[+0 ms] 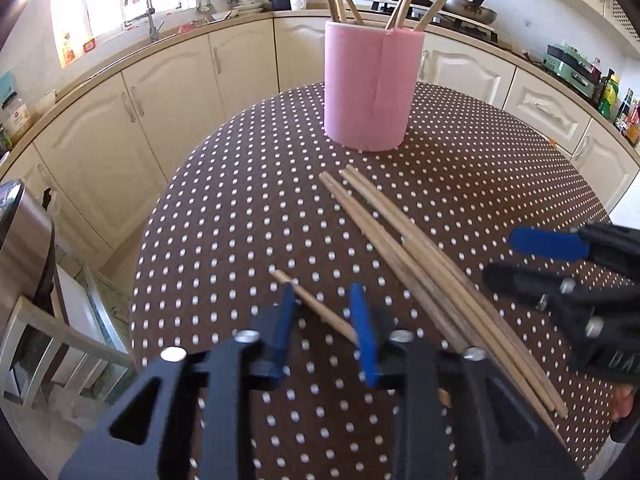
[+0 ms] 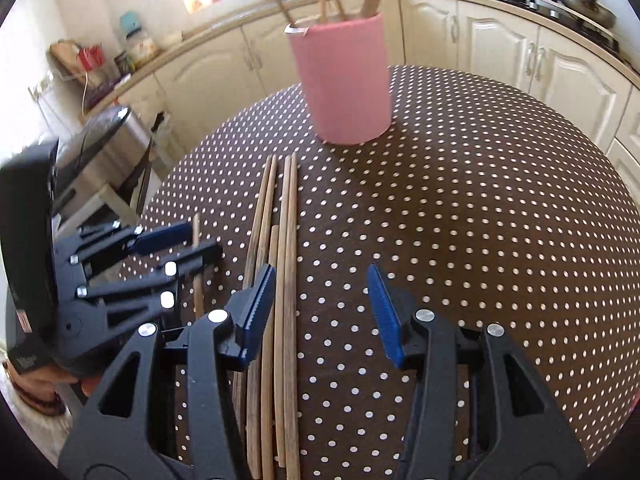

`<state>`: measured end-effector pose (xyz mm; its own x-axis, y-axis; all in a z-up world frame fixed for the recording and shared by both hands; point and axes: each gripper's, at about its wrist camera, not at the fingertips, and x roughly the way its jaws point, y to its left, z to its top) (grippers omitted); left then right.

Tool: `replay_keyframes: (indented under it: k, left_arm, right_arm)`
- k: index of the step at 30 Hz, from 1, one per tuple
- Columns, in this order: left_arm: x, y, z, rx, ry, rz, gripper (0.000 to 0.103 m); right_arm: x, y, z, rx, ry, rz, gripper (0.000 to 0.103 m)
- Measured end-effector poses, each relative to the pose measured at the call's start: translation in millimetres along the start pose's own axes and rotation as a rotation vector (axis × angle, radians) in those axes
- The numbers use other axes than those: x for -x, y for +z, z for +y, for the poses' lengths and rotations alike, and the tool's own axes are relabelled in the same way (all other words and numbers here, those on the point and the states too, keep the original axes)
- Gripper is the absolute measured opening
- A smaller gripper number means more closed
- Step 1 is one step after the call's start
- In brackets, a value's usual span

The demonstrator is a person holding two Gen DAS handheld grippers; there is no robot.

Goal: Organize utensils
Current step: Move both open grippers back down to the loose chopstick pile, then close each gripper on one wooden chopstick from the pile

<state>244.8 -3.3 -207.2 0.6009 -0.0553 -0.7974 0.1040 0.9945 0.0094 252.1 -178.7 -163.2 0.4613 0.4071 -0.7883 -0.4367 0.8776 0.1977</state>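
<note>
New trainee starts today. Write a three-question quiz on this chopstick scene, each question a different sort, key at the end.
1. True or false: the pink holder already has chopsticks standing in it.
2. What lies between the fingers of the left gripper? A) one chopstick B) a spoon C) nothing
3. Fill in: the chopstick bundle lies on the dotted ___.

Key:
1. True.
2. A: a single chopstick crosses the open gap, lying on the dotted tablecloth.
3. Tablecloth; the right gripper is open over the bundle.
</note>
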Motion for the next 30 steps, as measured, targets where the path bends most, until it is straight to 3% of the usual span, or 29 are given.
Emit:
replay_keyframes:
  k: [3,11,18,23,30]
  left_arm:
    - [-5.8,7.3,4.0,-0.004,-0.043,-0.003,0.010]
    - [-1.6,4.0,4.5,0.038,-0.066,0.027,0.009]
    - [6.3,-3.7,5.9,0.079,-0.072,0.084,0.019]
    - [4.9,-2.5,-0.2,0.063,-0.052,0.109,0.024]
    - [0.8,1.8,-6.2,0.048,-0.027,0.128,0.024]
  right_arm:
    - [-10.5,1.6,3.0,0.022,-0.012,0.035,0.047]
    - [-25.5,10.4,10.4,0.073,-0.055,0.088,0.045]
    - [-40.5,29.7,27.4,0.153,-0.097,0.169,0.042]
    - [-52.4,40.0,36.1,0.182,-0.109,0.231,0.033]
    - [-71.4,55.1,49.1,0.204,-0.124,0.308,0.029]
